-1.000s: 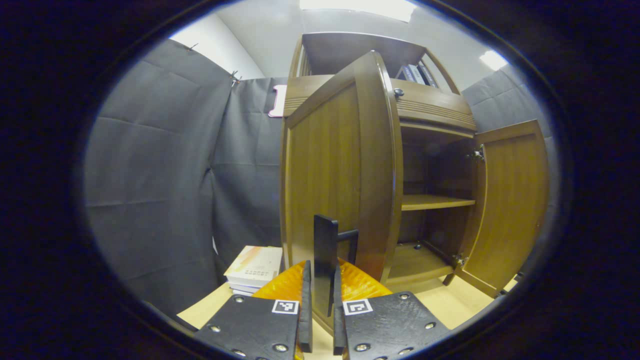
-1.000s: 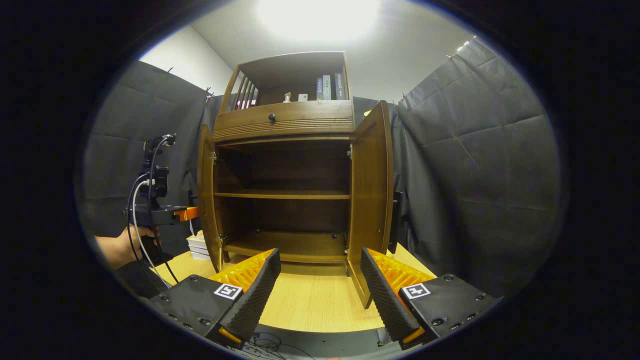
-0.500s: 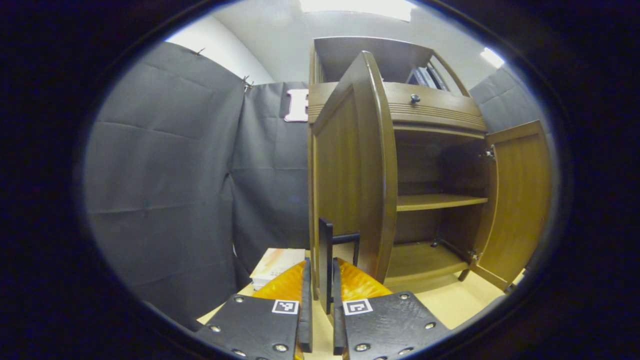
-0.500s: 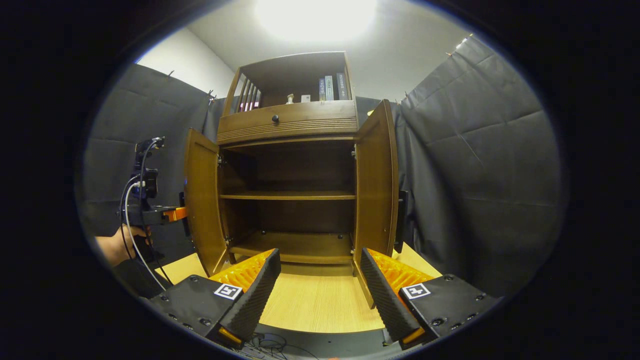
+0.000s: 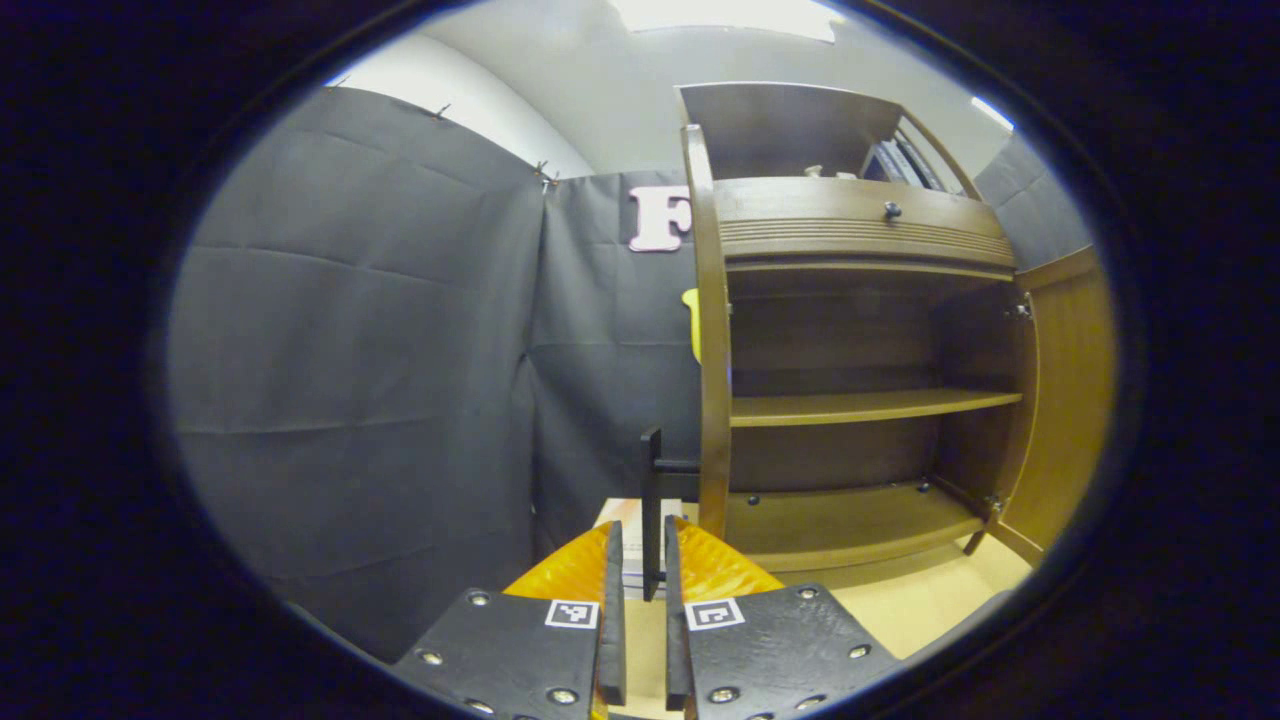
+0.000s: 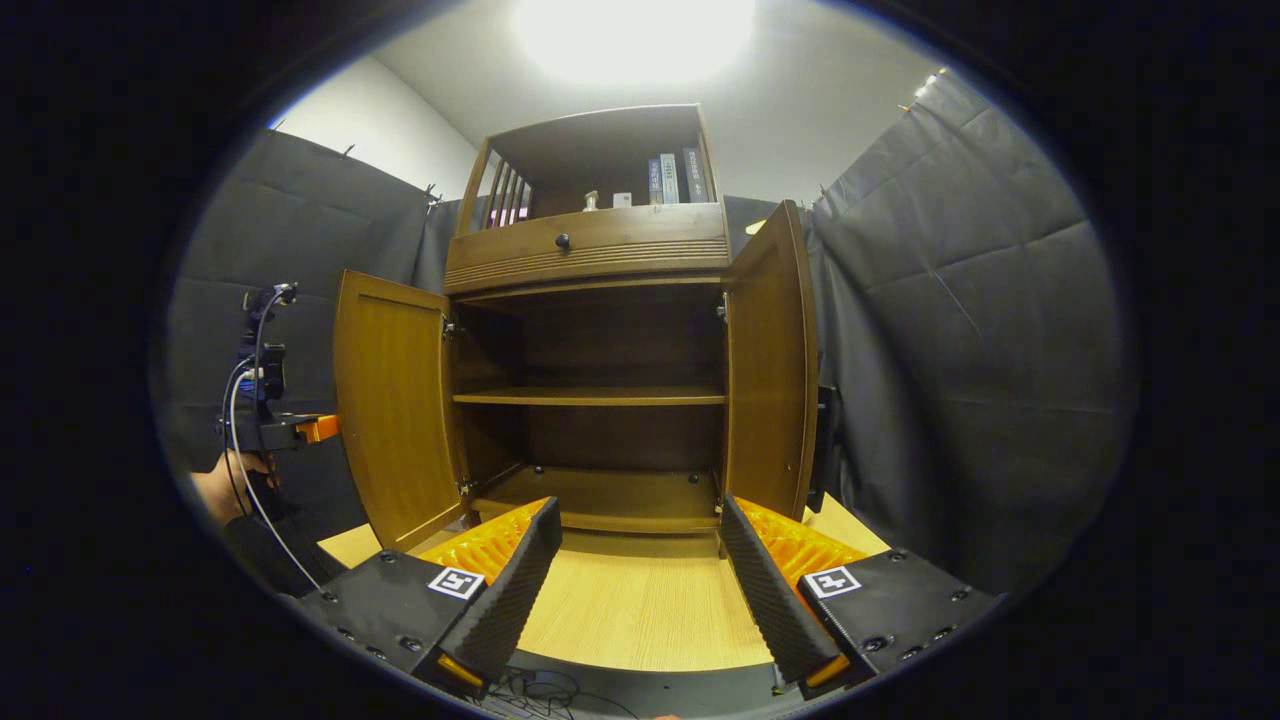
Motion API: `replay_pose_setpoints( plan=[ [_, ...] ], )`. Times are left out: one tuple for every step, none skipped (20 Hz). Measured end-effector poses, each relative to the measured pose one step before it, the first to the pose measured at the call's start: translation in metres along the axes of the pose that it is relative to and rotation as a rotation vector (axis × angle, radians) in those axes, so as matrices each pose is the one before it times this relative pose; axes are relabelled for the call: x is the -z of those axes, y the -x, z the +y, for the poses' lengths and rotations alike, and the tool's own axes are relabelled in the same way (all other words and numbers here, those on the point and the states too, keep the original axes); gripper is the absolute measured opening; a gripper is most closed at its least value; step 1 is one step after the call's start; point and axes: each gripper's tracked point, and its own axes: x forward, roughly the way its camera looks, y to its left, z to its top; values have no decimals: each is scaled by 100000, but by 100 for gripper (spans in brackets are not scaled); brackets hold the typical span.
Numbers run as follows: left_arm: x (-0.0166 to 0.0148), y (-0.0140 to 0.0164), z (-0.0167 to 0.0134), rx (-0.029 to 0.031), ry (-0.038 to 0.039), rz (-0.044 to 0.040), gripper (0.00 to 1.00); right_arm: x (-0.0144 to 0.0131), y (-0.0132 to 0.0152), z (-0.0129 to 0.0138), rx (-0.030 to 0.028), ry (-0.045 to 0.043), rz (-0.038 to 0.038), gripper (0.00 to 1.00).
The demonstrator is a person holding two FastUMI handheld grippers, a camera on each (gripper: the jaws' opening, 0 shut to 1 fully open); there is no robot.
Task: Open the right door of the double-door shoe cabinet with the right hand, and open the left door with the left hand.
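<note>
Black cloth backs the cabinet (image 5: 860,230). Left gripper view: left claw (image 5: 637,610) is clamped on the left door's (image 5: 712,330) rigid bar handle (image 5: 652,500), the proper hold; the stiff door looks edge-on, swung wide.

Right gripper view: right claw (image 6: 640,570) gapes empty above the bench (image 6: 630,610); right door (image 6: 770,380) stands open.

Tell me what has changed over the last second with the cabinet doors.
The left door has swung farther open, pulled outward by the left tongs, which stay shut on its handle. The right door stayed open, and the right tongs stayed open, clear of it, over the table.
</note>
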Motion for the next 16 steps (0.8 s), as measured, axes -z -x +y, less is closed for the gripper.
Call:
replay_pose_setpoints(
  plan=[
    [-237,409,660,-246,523,-252,18,-191,-30,-26,-34,278,-248,96],
    [-105,365,34,1277,1449,-66,19,-132,-46,-22,85,82,-536,100],
    [-251,619,340,-227,438,-557,19,-251,0,-73,226,-59,-622,97],
    [-266,134,375,-86,-94,-679,19,-207,-10,-49,168,-89,-513,100],
    [-499,322,195,245,267,-732,19,-226,5,-80,422,84,-564,100],
    [-290,528,-196,1099,744,-447,19,-196,-129,-63,539,259,-416,100],
    [-416,633,59,1151,641,-512,18,19,171,-146,515,457,13,100],
    [-313,446,19,1238,204,-617,18,50,118,-197,462,470,12,100],
    [-532,666,-243,1393,64,-685,18,-48,88,-177,372,274,12,100],
    [-448,584,-260,1466,-368,-1040,17,-43,76,-112,271,-42,-117,100],
    [-583,890,-227,1140,-424,-1099,17,-73,187,-108,267,-251,-108,100],
    [-492,710,-750,1497,49,-614,16,-48,159,-182,399,-278,-134,100],
    [-429,861,-704,1426,335,-601,16,-122,72,-136,291,-159,-244,100],
    [-147,680,-599,1280,34,-421,16,31,192,-174,394,42,-265,100],
    [-298,677,-825,955,-446,-487,15,-55,151,-206,276,135,-236,100],
    [-102,526,-751,525,-705,-484,19,-66,198,-39,65,-33,-41,100]
  ],
)
